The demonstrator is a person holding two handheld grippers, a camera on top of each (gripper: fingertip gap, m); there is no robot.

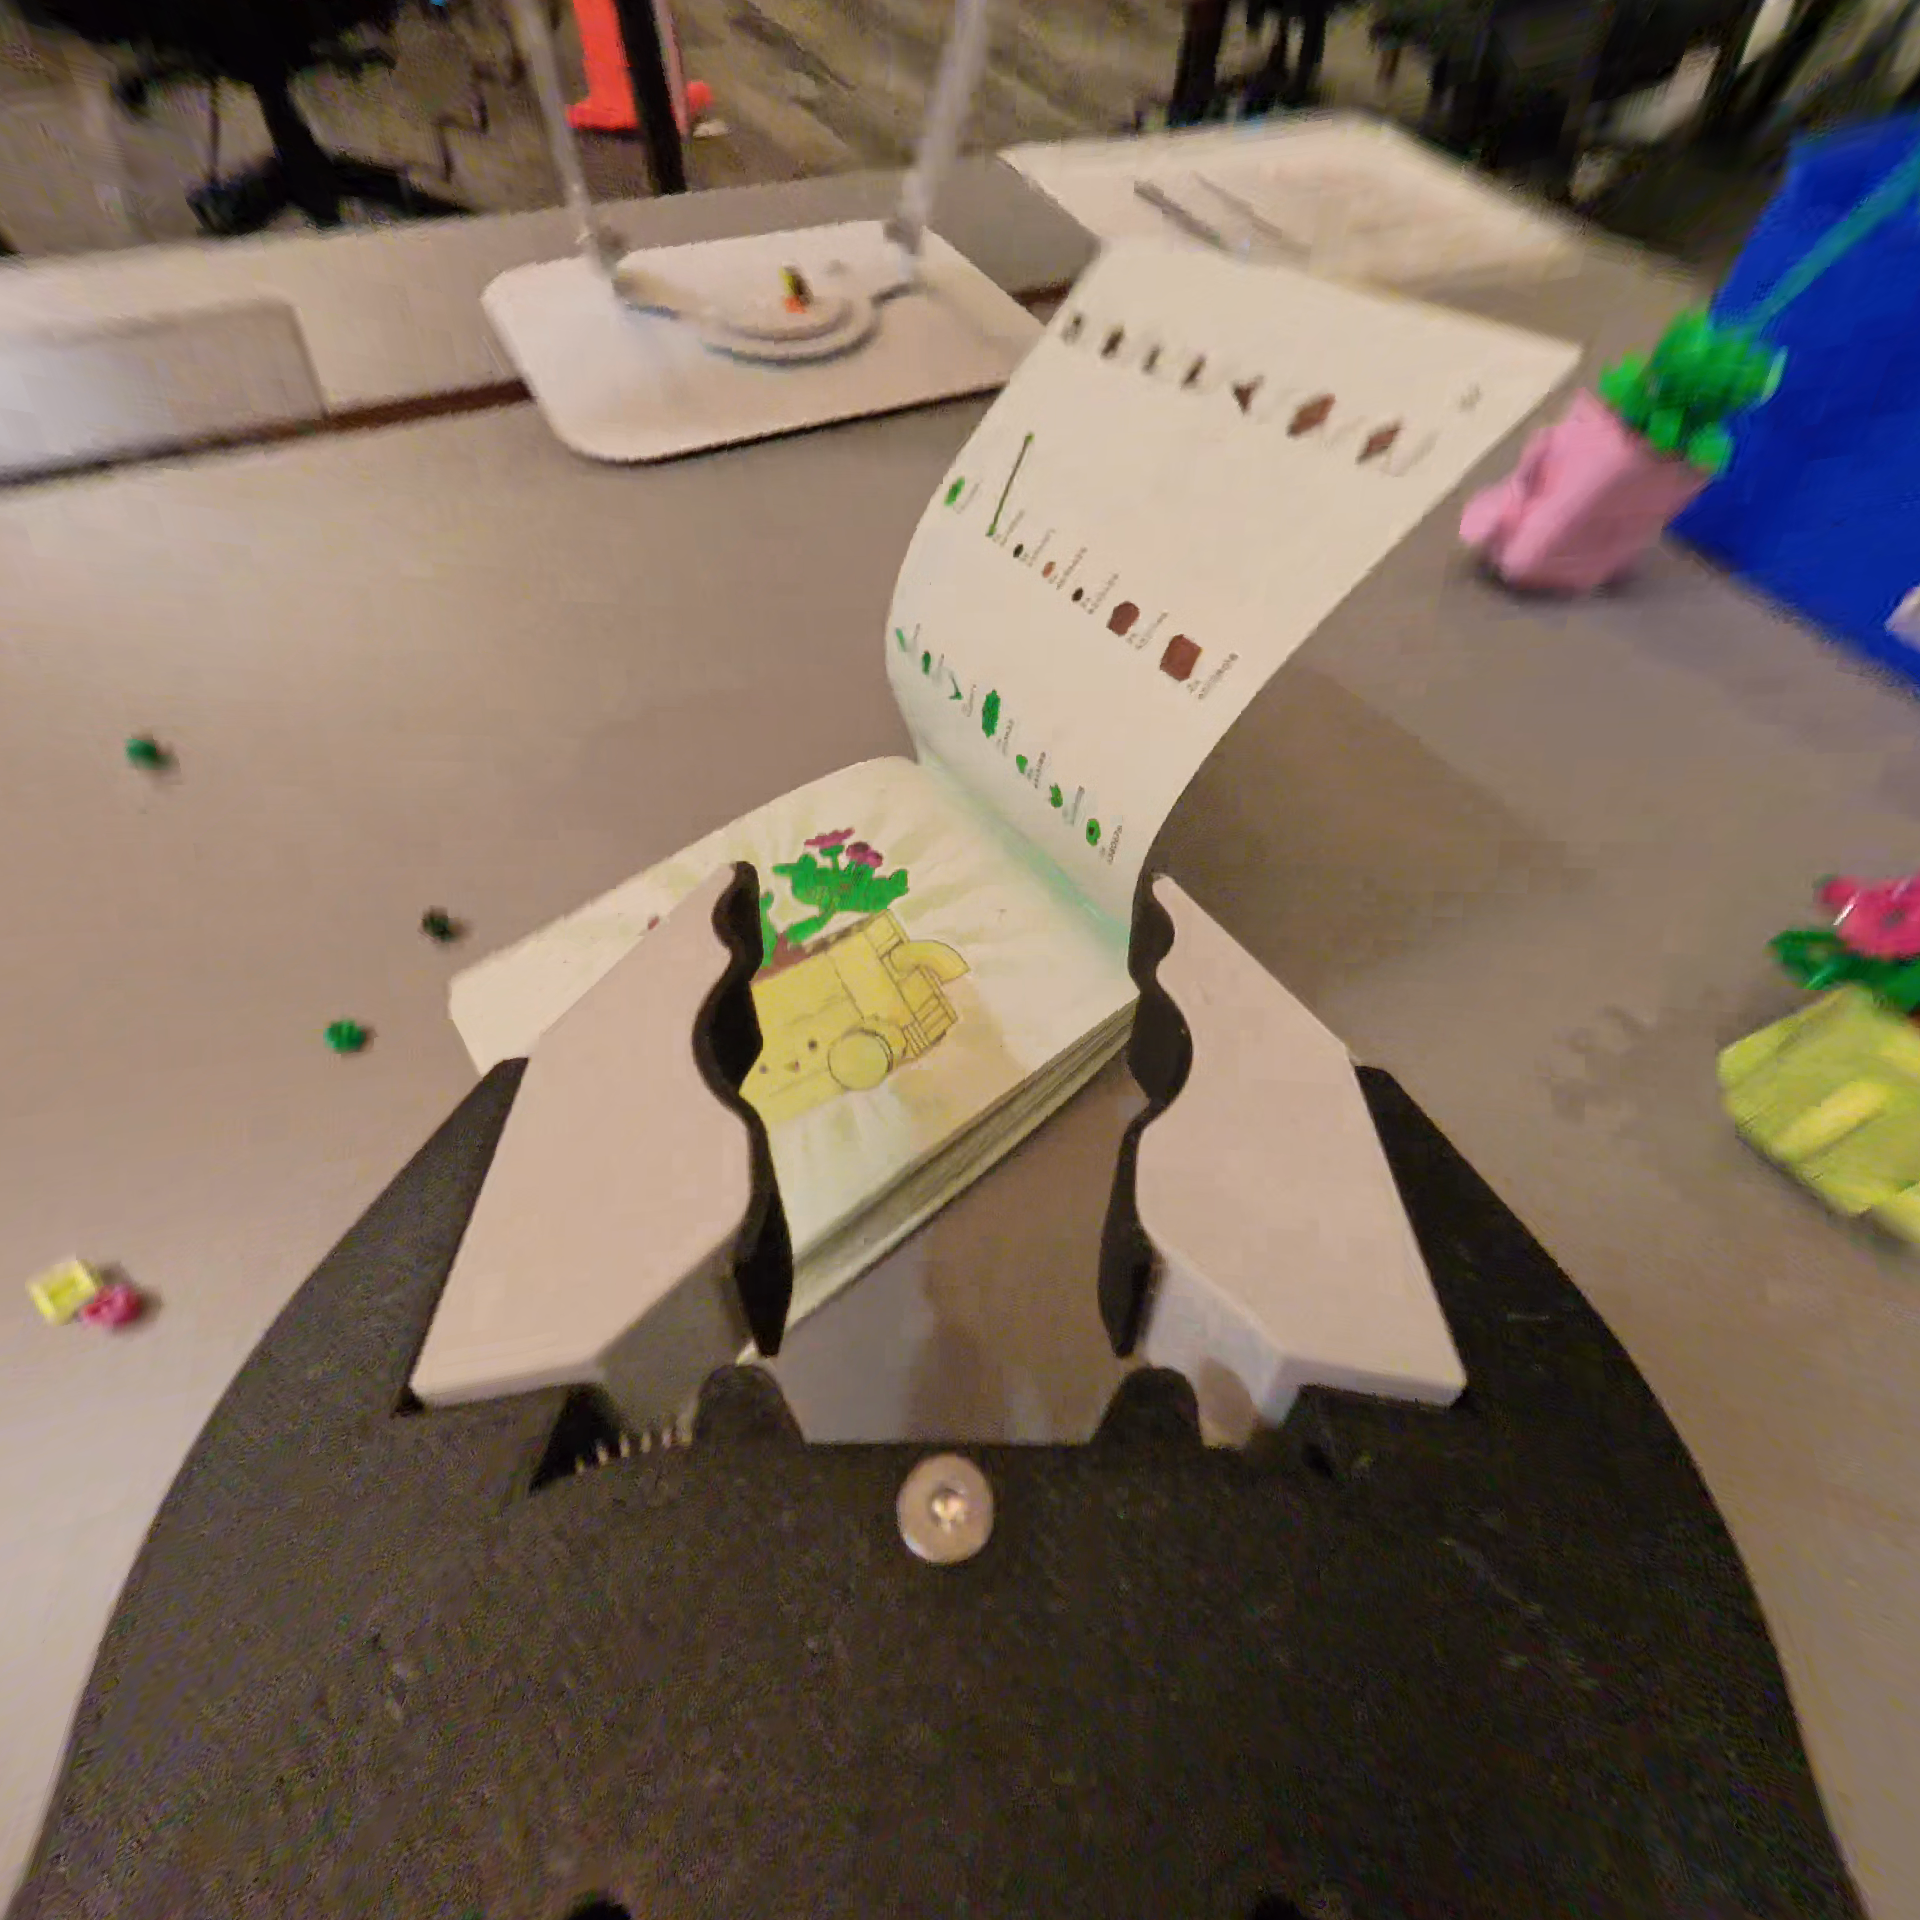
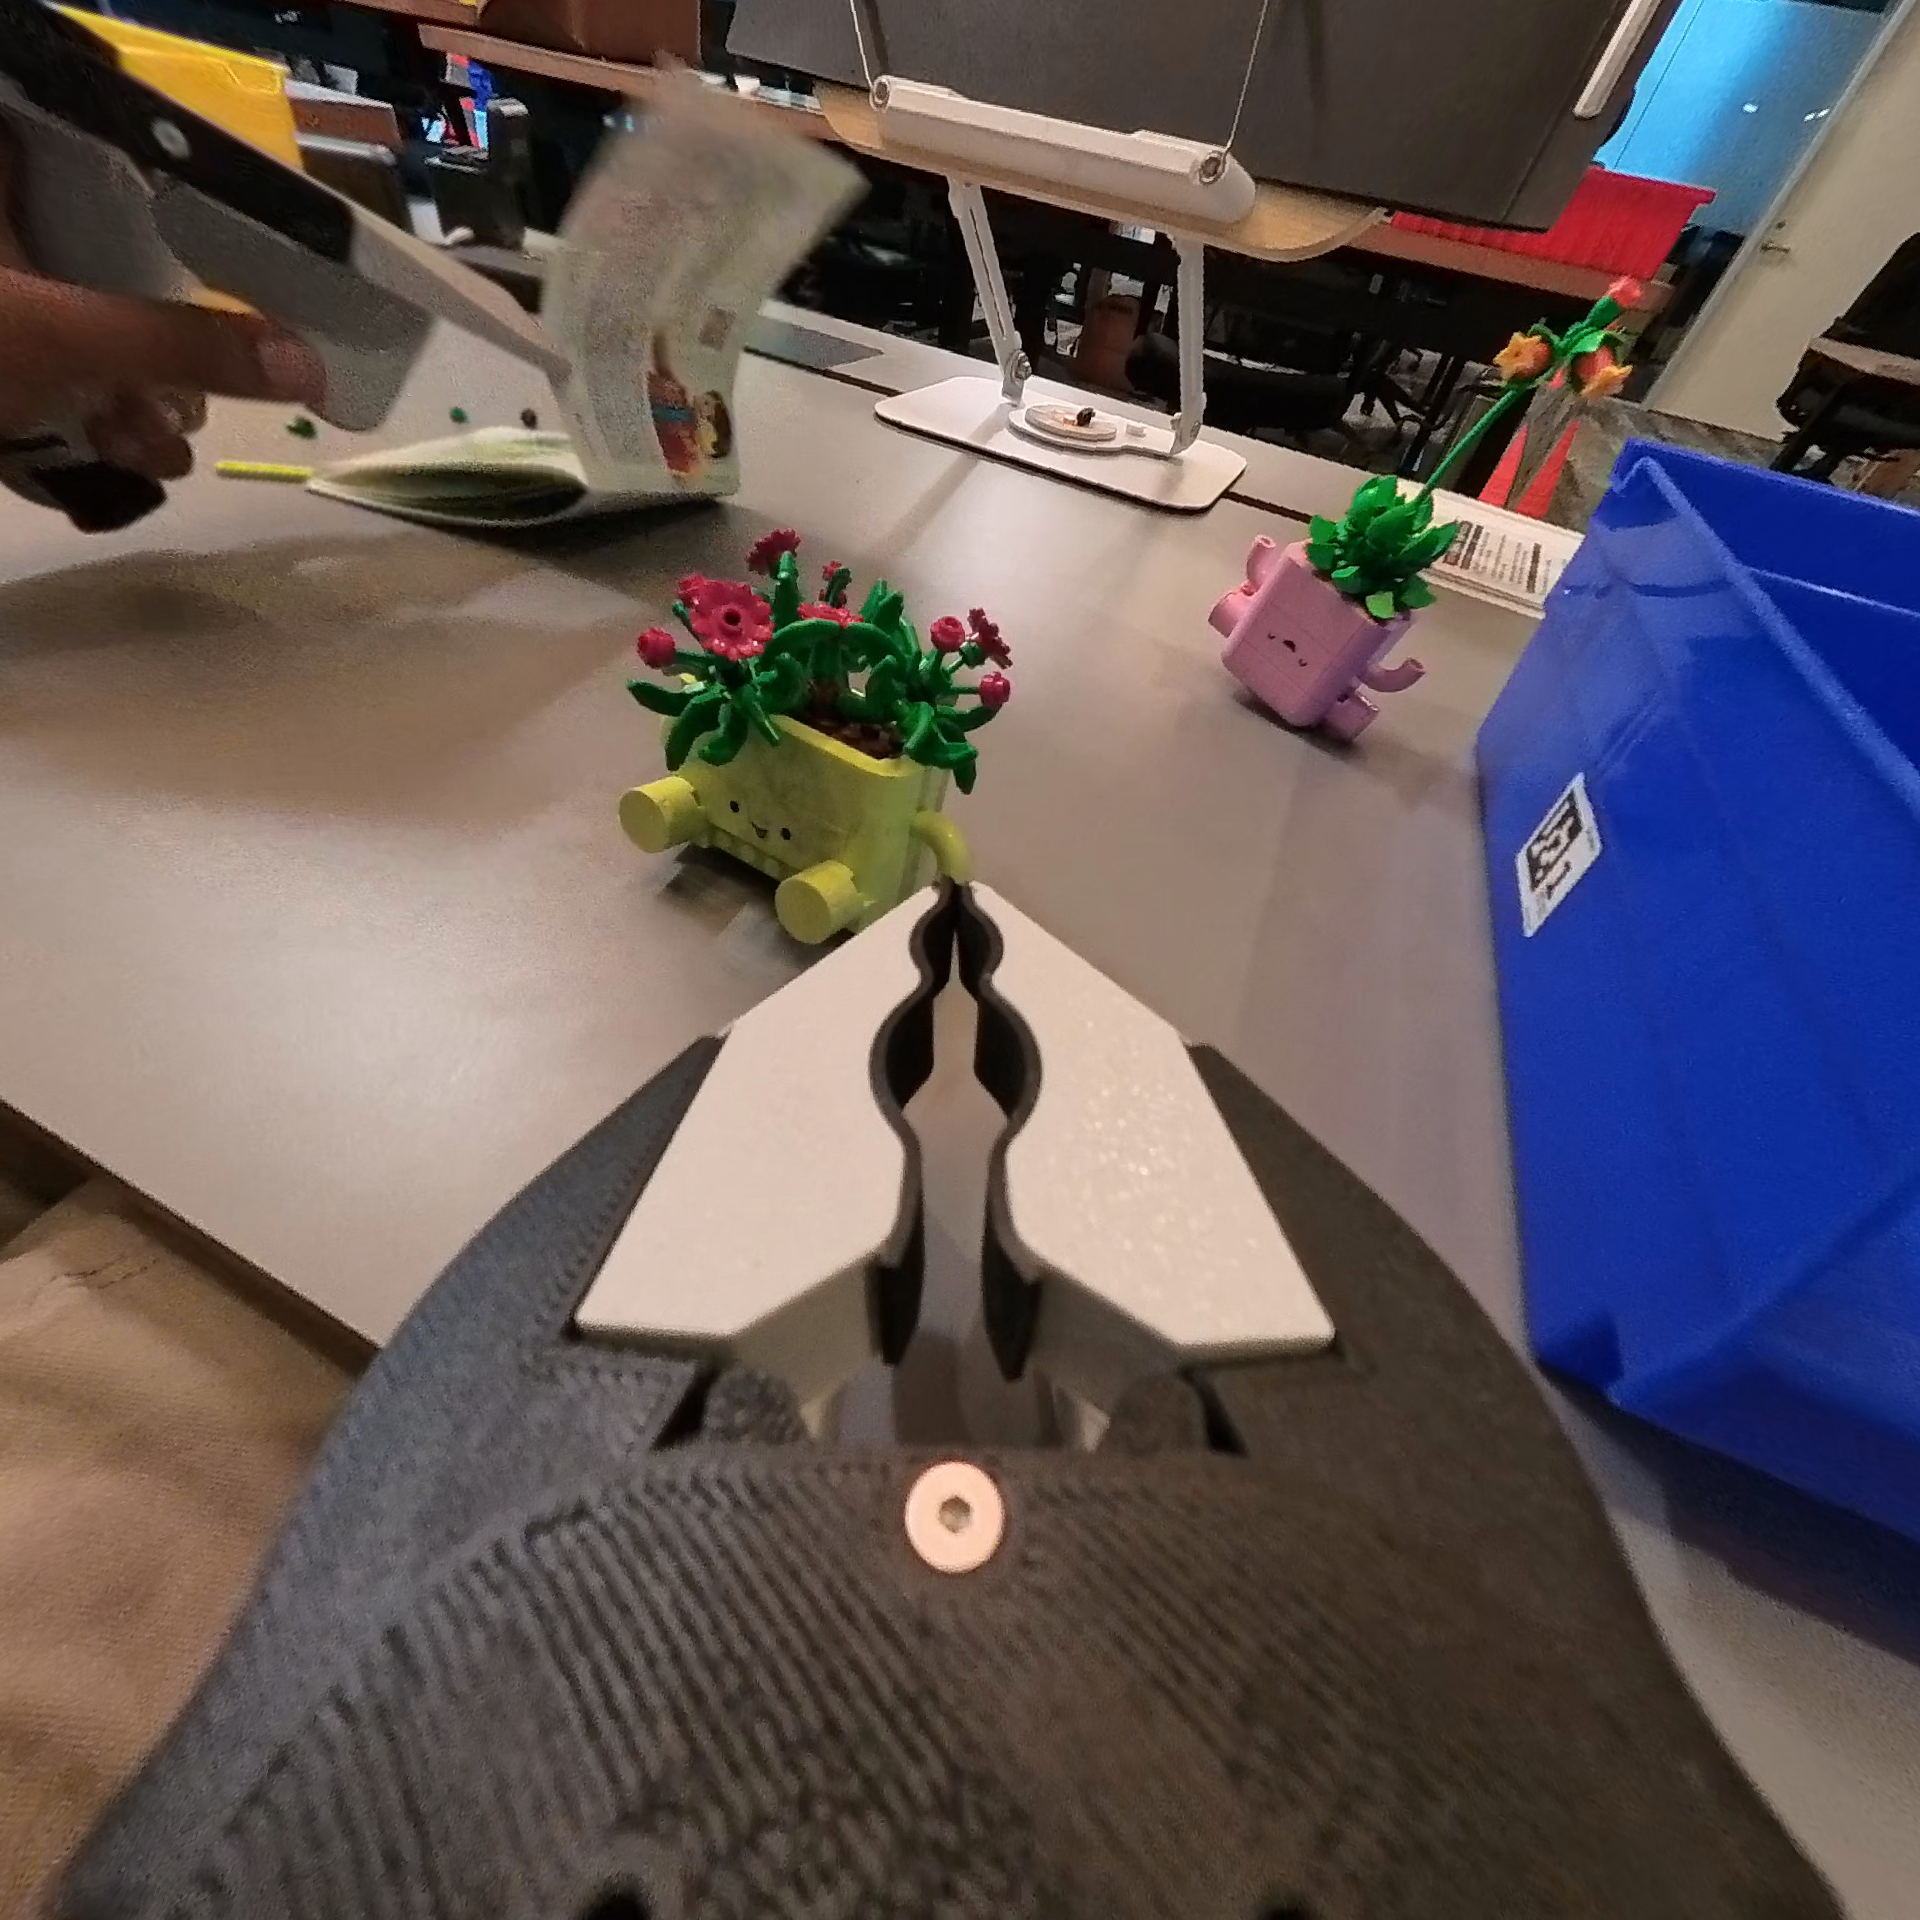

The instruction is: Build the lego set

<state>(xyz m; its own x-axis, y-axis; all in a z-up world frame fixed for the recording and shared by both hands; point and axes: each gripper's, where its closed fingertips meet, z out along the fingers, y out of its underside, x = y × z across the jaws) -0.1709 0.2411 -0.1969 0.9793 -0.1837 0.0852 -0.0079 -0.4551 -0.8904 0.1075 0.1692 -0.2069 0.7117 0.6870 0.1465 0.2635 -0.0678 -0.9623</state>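
Two small planters stand built on the grey table (image 2: pixel 312 831): we see the yellow-green lego pot (image 2: pixel 800 821), smiling and topped with red flowers, looking finished, and a pink lego pot (image 2: pixel 1304 649) with a green rosette farther back, near the blue bin (image 2: pixel 1714 1039). We judge the set nearly complete, with a few loose pieces (image 1: pixel 343 1036), green, yellow and pink, unused on the table's left side. Our left gripper (image 1: pixel 940 914) hangs spread wide and empty over the open instruction booklet (image 1: pixel 904 1018), one page (image 1: pixel 1143 540) curling upright just beyond its fingertips; whether a finger touches that page we cannot tell. Our right gripper (image 2: pixel 954 904) is clenched on nothing, its tips pointing at the yellow-green pot's curved arm, just beside it as seen here; actual contact is unclear.
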